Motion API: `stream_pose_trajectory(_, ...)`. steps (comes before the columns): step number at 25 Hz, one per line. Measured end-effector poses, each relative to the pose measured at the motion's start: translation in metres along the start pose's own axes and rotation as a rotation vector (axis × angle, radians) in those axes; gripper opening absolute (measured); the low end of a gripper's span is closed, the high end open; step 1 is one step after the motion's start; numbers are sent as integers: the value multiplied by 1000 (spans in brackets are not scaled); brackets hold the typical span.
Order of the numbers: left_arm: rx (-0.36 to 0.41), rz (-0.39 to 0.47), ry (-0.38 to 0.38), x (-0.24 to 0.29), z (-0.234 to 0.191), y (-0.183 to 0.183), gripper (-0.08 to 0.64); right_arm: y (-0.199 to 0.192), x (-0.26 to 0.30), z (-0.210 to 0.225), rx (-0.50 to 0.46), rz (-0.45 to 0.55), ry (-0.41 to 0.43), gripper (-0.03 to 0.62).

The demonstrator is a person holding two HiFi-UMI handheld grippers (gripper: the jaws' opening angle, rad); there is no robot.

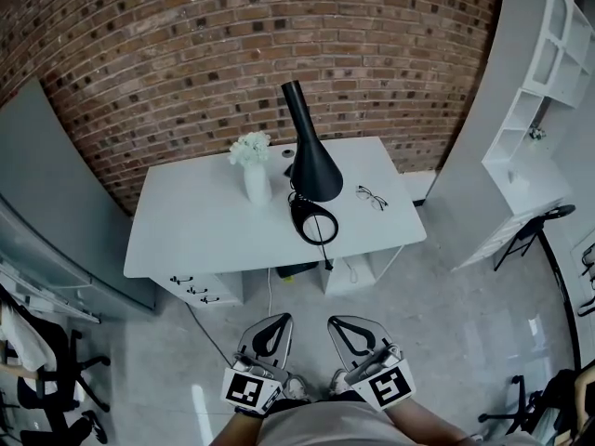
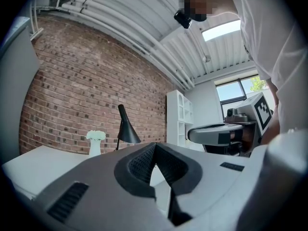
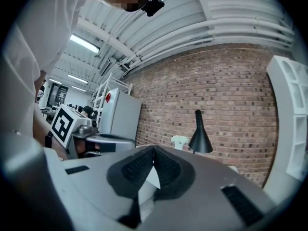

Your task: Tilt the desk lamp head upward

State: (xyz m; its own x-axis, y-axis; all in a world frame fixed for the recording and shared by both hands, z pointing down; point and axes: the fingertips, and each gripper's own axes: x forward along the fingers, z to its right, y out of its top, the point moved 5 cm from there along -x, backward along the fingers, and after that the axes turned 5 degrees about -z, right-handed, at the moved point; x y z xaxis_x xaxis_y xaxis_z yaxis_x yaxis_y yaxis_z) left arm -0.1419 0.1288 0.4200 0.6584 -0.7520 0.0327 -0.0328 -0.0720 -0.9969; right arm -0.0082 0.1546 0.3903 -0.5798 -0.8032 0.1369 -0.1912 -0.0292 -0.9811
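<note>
The desk lamp [image 1: 311, 165] stood on the white desk [image 1: 204, 235], near its middle, well apart from both grippers, which hung off the desk's front edge, close to the person's body. The left gripper [image 1: 283, 317] had its jaws brought together at the tips with nothing between them. The right gripper [image 1: 333, 321] was closed the same way, also empty. The lamp was black, its cone-shaped head narrow at the top and flaring downward toward the desk.
</note>
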Motion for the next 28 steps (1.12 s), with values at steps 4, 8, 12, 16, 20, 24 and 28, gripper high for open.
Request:
stream_pose_trajectory(4,-17,10,-19,-3,-9,-2,3,1,4,-7,-5,-17,-24,15)
stream_pose_trajectory(8,-38,17,-44,-8,-15,-8,5,-2,7,-18,-8,-54,-45,15)
stream_pose_trajectory(12,-57,18,-68,-14,-19,-15,3,-5,8,-29,-5,-72,-68,15)
stream_pose_trajectory(16,-66,19,-79,-17,-26,-17,3,-5,10,-34,-10,-80,-87,15)
stream_pose_trajectory(20,-60,16,-82,-12,-30,-18,5,-6,15,-27,0,-83,-106,15)
stream_pose_trajectory(24,-57,-4,-76,-1,-37,-23,5,-12,24,-17,14,-74,-103,15)
stream_pose_trajectory(28,-51,-11,-65,21,-42,-25,4,-20,36,5,19,-67,-93,15)
